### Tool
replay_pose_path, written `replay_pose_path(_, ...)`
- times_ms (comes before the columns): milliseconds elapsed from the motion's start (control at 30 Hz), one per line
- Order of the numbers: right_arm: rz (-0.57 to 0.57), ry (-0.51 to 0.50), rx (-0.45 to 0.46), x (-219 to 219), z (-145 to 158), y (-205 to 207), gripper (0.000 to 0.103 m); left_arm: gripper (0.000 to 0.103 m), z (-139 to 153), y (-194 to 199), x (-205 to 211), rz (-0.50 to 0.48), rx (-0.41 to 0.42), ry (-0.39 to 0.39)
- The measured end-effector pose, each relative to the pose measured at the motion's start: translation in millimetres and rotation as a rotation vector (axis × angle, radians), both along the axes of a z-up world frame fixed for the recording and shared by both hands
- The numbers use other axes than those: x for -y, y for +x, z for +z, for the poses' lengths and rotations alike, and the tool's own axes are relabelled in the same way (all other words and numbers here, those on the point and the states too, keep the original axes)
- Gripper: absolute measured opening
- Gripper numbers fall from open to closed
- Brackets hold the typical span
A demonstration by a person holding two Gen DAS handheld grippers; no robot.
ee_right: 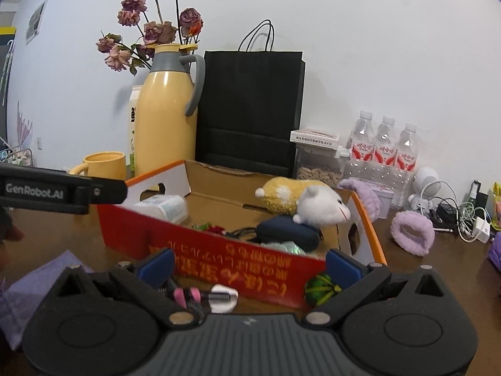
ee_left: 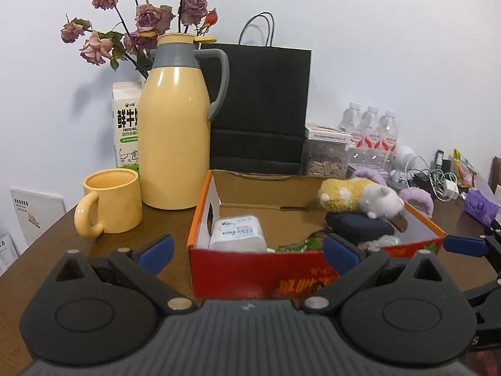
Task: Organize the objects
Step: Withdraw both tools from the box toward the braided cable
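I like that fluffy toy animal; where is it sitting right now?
The plush toy lies inside the cardboard box, at its far right corner, on top of a dark pouch. Both views show it.

Your left wrist view looks level and close at the red cardboard box (ee_left: 250, 269), centre frame; your right wrist view faces it from further right, sharing the yellow thermos (ee_right: 166, 119).

Left gripper (ee_left: 249, 247): jaws spread wide, nothing between blue fingertips (ee_left: 156, 252). Right gripper (ee_right: 249, 264): jaws spread wide, nothing gripped (both level, side by side, pointing forward).
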State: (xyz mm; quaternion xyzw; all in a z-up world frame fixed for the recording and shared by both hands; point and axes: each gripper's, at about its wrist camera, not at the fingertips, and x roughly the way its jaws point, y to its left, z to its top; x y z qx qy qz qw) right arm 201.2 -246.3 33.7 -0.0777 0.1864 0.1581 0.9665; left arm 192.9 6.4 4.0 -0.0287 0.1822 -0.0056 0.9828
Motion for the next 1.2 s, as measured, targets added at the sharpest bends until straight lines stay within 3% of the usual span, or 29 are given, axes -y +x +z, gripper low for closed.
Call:
replay_pose_path(700, 0.008, 0.006, -0.111, 12.4, -24.7, -45.8, 0.103, 0.103, -16.9, -37.3, -14.1, 0.035, -0.051, 0.015)
replay_pose_path(967, 0.027, 0.019, -0.153, 9.6, -29.7, -40.5, 0.103, 0.103, -16.2, -35.3, -19.2, 0.049, -0.072, -0.002)
replay_pose_path(1200, 0.115, 0.047, -0.179, -12.9, -29.4, -33.2, 0.103, 0.103, -12.8, -36.3, -23.8, 0.072, -0.070, -0.018)
